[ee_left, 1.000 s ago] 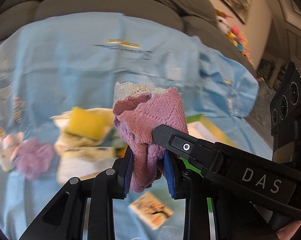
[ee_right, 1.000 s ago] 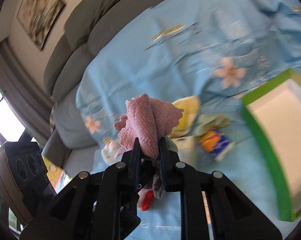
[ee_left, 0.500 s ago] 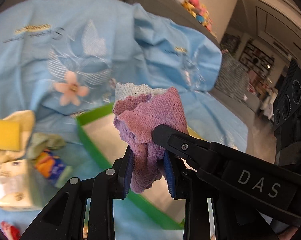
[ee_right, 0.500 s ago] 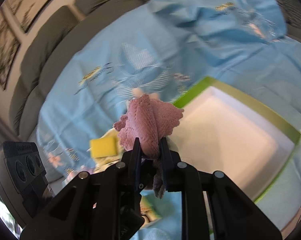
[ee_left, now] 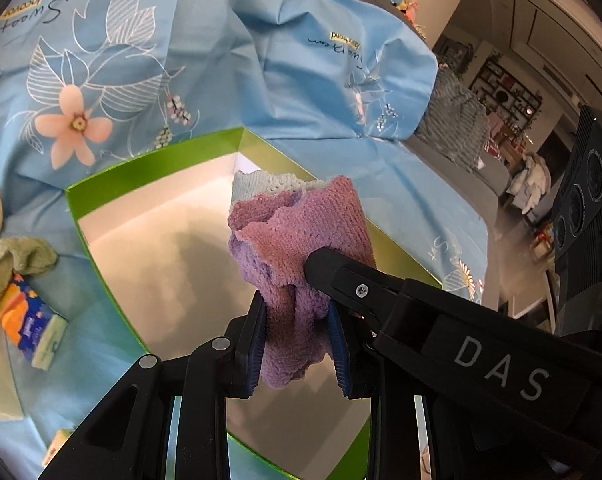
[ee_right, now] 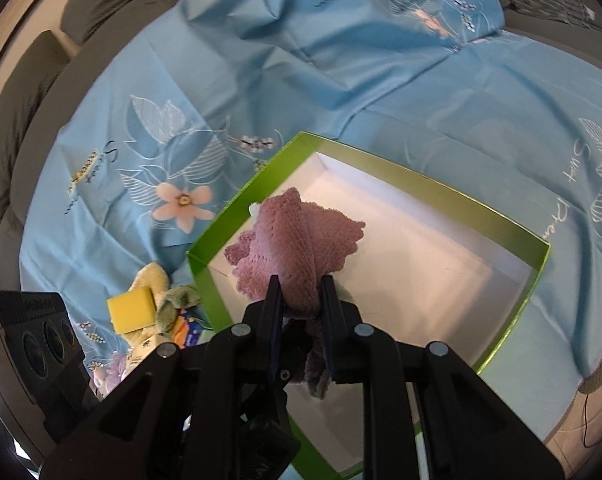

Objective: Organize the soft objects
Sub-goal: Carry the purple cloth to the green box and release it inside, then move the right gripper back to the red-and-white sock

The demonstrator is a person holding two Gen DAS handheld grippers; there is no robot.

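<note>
Both my tongs, left (ee_left: 297, 344) and right (ee_right: 299, 300), are clamped on one bunched purple cloth (ee_left: 297, 240), held above the green box (ee_right: 237, 200). My right tong crosses the left view, hiding the box's corner. Sponge (ee_right: 131, 309), rag (ee_left: 17, 258) and packet (ee_left: 31, 328) lie beside it on the blue sheet (ee_right: 281, 68).

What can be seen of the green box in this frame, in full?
The green box is a shallow open rectangular tray, probably cardboard, with glossy lime-green walls and a plain white inside. It lies flat on the blue floral sheet and holds nothing. The bundled purple cloth, clamped by both the left gripper and the right gripper, hangs above its floor; whether it touches the box cannot be told. A green rag and a tissue pack lie just outside one side wall.
</note>
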